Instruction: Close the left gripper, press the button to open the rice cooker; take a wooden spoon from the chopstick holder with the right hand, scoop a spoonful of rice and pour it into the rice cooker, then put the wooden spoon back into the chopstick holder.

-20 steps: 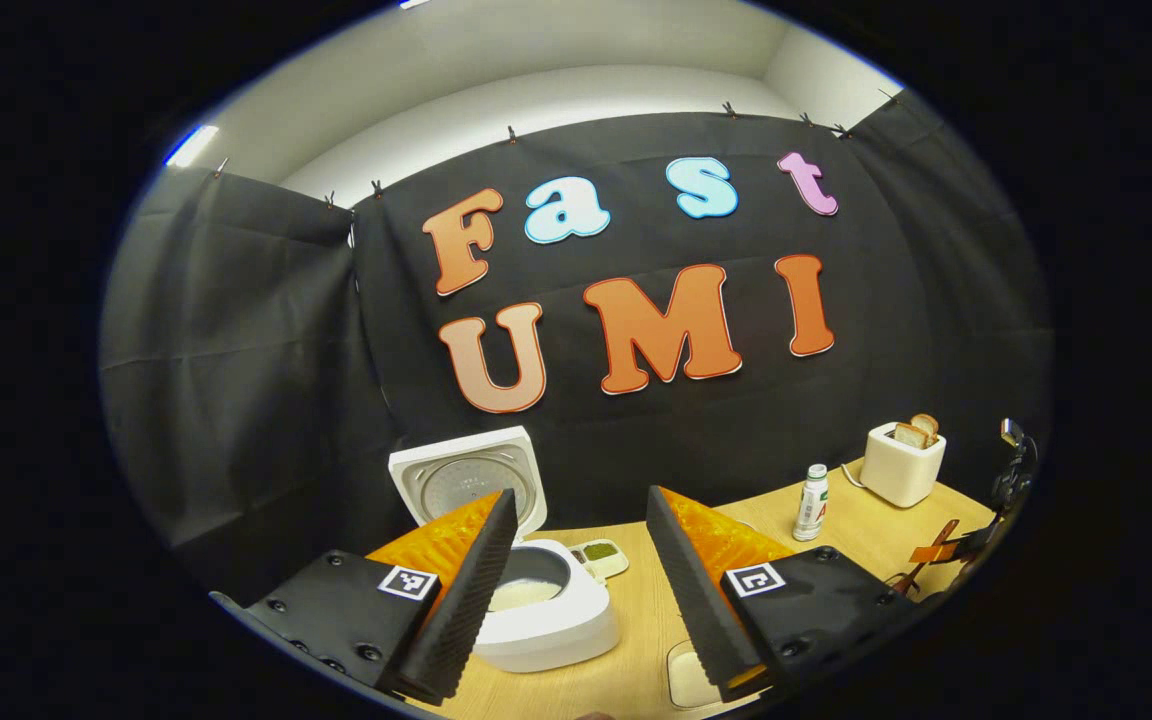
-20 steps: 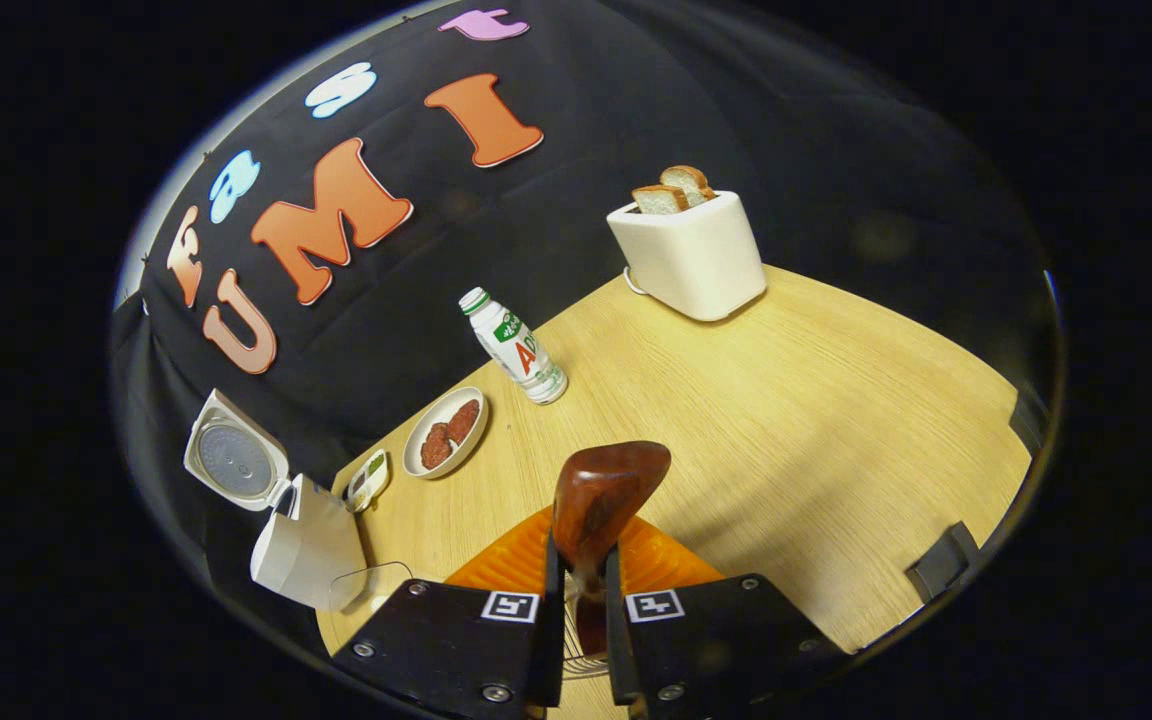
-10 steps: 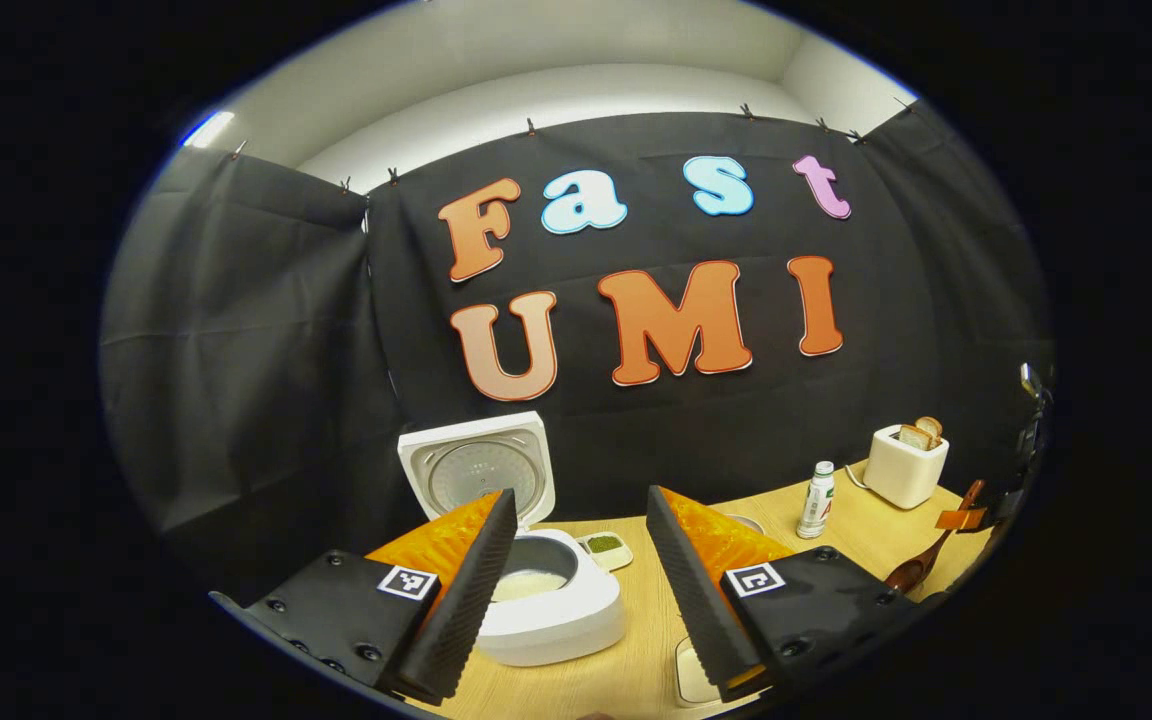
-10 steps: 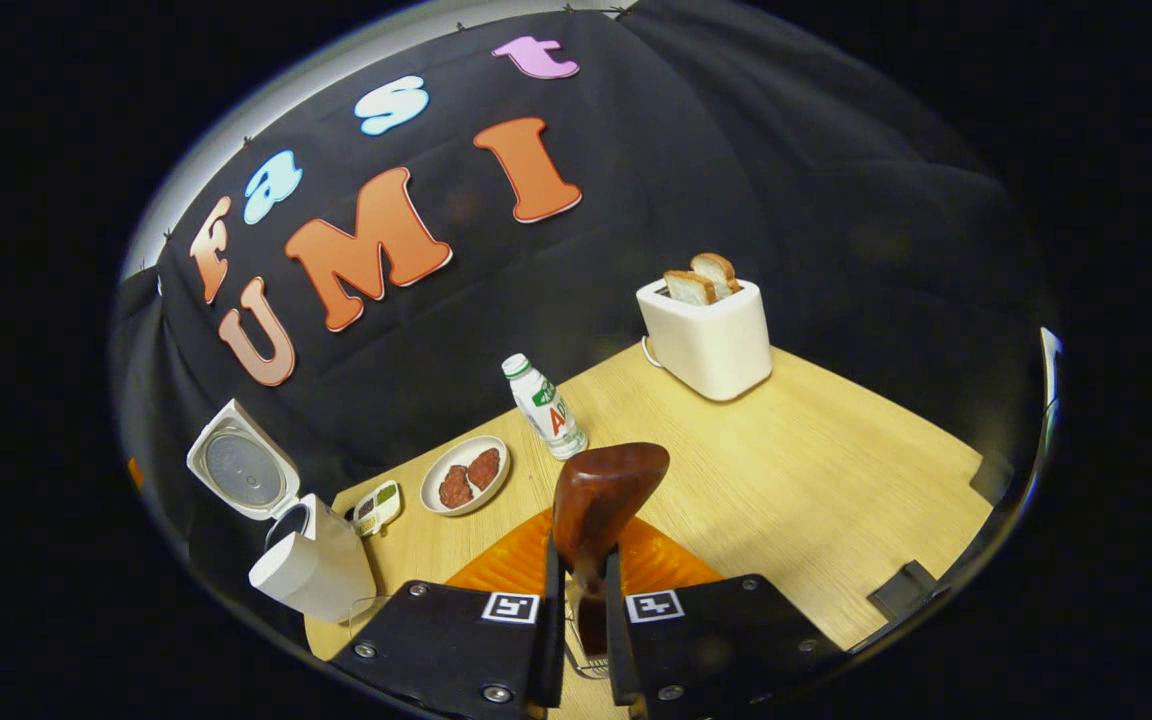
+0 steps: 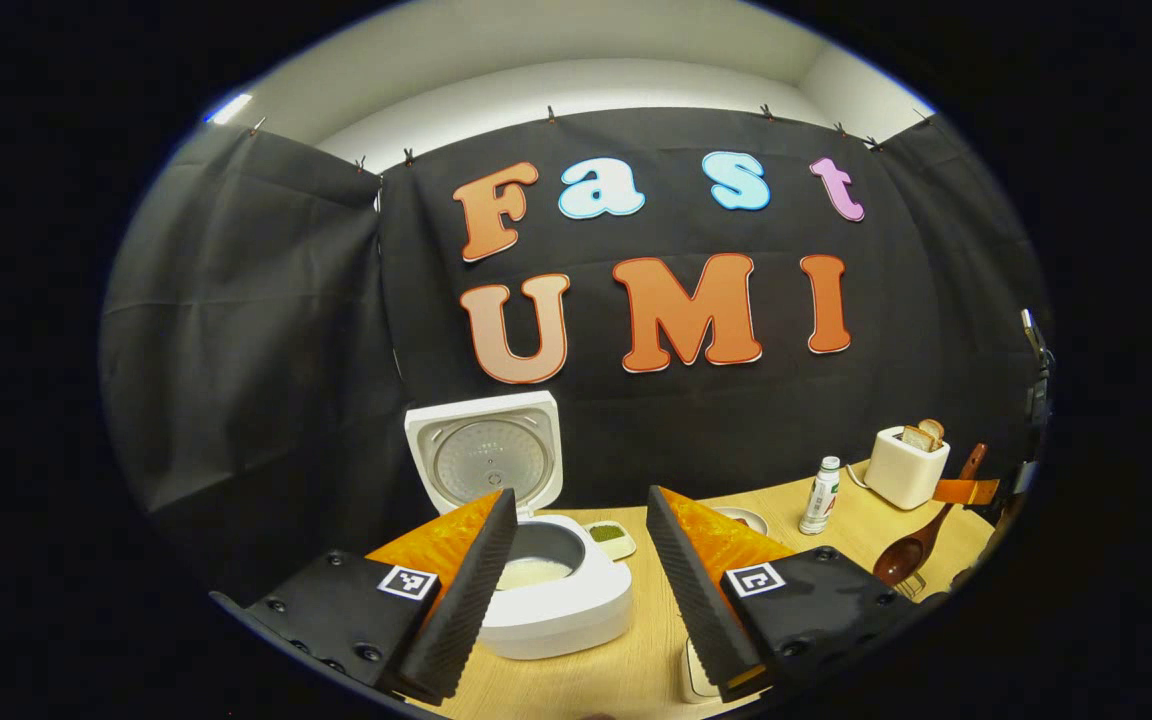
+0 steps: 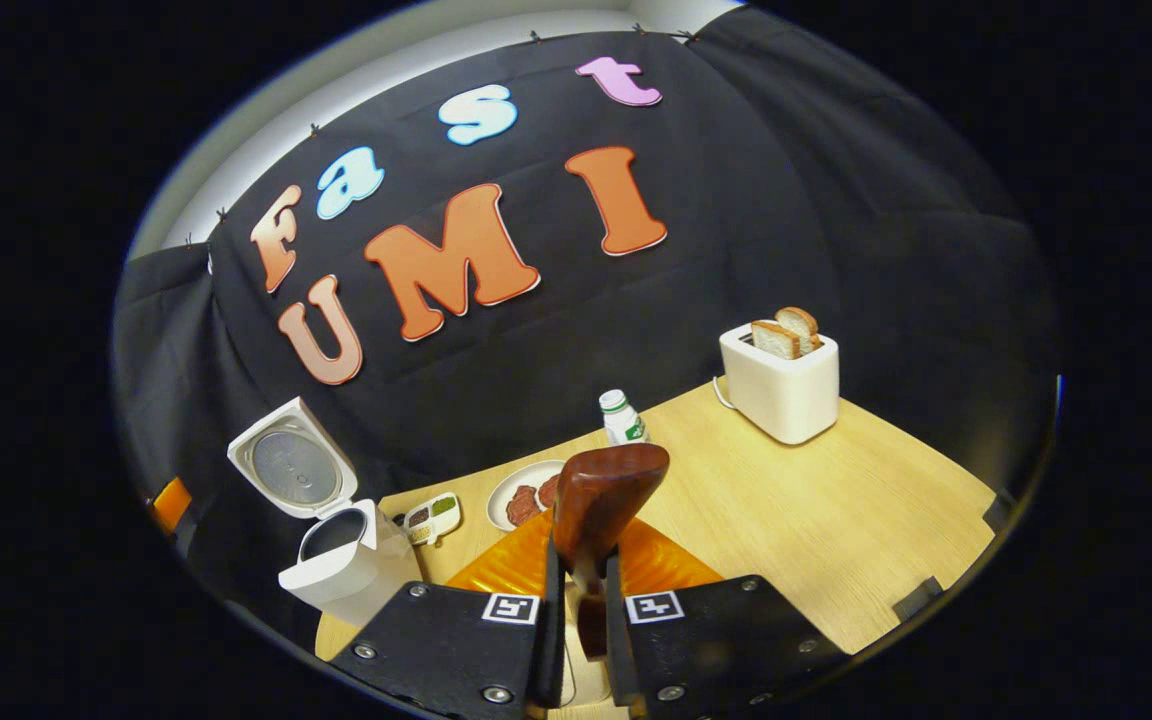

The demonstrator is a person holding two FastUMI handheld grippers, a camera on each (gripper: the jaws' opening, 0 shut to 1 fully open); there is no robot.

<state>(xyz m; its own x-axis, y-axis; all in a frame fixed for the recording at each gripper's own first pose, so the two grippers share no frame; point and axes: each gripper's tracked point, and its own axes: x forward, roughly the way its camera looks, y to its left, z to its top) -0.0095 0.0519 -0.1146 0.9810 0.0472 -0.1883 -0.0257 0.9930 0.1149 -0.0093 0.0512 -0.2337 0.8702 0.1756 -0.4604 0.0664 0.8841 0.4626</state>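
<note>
Between the closed fingers of the right gripper (image 6: 576, 600) stands the wooden spoon (image 6: 598, 500), its bowl pointing up and forward. Both fingers press on the handle just below the bowl. One second ago a wire rim, probably the chopstick holder, showed just under this gripper. Now the gripper is higher and more level, and more of the wall is visible. I judge that the spoon is out of the holder and the scooping step comes next. I cannot tell from here where the rice to scoop is.

The rice cooker (image 5: 556, 590) stands near the left back edge of the table (image 6: 836, 520), with its lid (image 5: 484, 455) upright and open. The button step is therefore finished. Something pale lies in the pot. In the left gripper view the spoon (image 5: 911, 555) hangs over the right side of the table, lower than half a second ago.

The left gripper (image 5: 576, 590) hovers in front of the cooker with its fingers wide apart and nothing between them. It has drawn a little back.

A toaster (image 6: 781, 385) with bread, a bottle (image 6: 621, 418), a plate (image 6: 521, 495) and a small dish (image 6: 431, 515) stand along the back edge.
</note>
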